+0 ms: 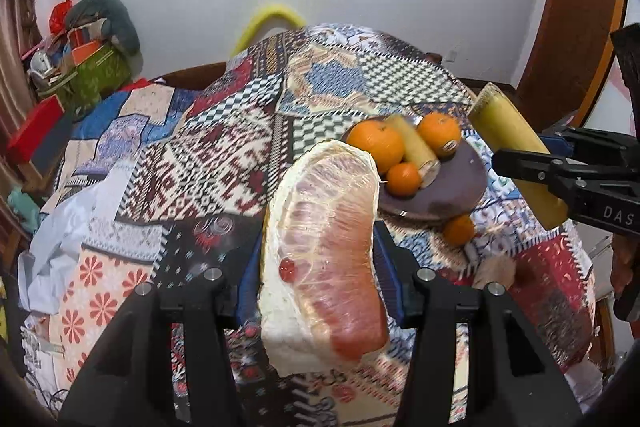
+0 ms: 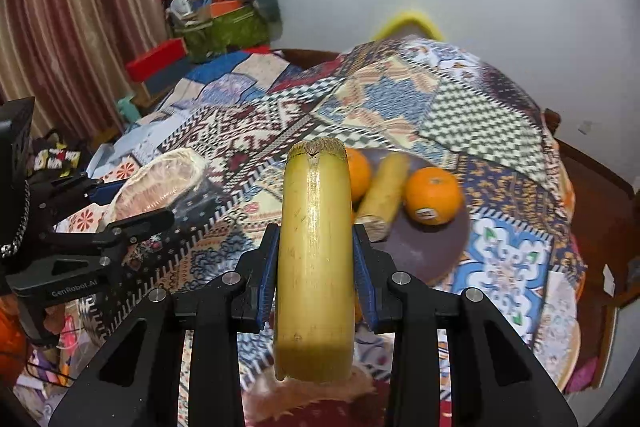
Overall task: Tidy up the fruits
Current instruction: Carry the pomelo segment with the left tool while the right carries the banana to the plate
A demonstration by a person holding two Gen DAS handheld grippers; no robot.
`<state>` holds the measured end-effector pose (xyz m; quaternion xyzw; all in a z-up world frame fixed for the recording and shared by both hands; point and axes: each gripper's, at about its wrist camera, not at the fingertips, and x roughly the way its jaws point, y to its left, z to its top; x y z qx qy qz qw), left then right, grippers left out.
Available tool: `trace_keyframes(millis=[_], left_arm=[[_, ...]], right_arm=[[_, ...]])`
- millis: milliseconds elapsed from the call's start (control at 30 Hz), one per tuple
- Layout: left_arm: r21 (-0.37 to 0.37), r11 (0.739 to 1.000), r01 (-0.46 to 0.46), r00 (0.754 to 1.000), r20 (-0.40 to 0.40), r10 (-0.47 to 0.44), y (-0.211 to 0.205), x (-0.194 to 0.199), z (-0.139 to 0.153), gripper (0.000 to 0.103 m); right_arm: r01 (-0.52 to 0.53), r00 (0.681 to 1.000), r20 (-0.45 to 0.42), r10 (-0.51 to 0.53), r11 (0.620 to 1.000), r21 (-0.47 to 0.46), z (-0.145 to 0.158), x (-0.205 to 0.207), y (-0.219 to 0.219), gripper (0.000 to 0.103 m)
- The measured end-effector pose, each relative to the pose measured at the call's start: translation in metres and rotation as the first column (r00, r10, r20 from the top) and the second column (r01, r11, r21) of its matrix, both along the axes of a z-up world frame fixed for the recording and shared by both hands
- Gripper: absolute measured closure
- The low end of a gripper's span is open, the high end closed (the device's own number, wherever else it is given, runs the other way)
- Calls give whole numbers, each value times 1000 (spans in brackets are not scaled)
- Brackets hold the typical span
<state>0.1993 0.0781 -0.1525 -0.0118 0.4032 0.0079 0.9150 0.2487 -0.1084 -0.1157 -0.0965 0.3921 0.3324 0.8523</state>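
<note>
Plate: a round dark purple plate (image 1: 460,183) lies on the patchwork-covered surface (image 1: 224,155), toward the far right of it.
Plate contents: three oranges and one cut yellow-green stalk piece. A large orange (image 1: 375,143) sits at the plate's left, a stickered orange (image 1: 439,133) at its far right, and a small orange (image 1: 404,179) at the near edge. The stalk piece on the plate (image 1: 414,147) lies between the two bigger oranges, touching them, its cut end pointing near.
Beside the plate: a fourth orange (image 1: 459,229) rests on the cloth just beside the plate's near rim, partly tucked under it in the left wrist view.
Left gripper: the left gripper (image 1: 320,267) has its blue-padded fingers spread wide and pinching a large pomelo wedge (image 1: 324,247) wrapped in clear film, pink flesh up, white pith along its left side. The wedge is held above the cloth, left of and nearer than the plate.
Right gripper: the right gripper (image 2: 315,267) is clamped on a second, thicker stalk piece (image 2: 314,259), pads pressing its two sides around mid-length. The piece points away from the camera, its rough cut end toward the plate, held above the cloth near the plate's near edge.
Far left corner: a green basket (image 1: 92,75) heaped with mixed items; contents too jumbled to name.
</note>
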Motion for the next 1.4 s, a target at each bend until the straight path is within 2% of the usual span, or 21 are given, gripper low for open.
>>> trace_keyframes(millis=[367, 733, 1133, 1400], left_arm=[[0, 999, 41, 999, 15, -41, -27, 35, 4, 52], [-12, 997, 75, 997, 10, -75, -44, 72, -6, 52], [-27, 995, 99, 995, -4, -99, -56, 113, -23, 52], [-26, 994, 111, 994, 8, -111, -58, 131, -27, 52]], right_arm=[[74, 996, 45, -75, 997, 27, 10, 17, -36, 71], [122, 992, 26, -123, 992, 44, -3, 43, -55, 71], [109, 994, 6, -110, 993, 45, -22, 68, -48, 71], [57, 998, -11, -57, 998, 27, -38, 83, -29, 71]])
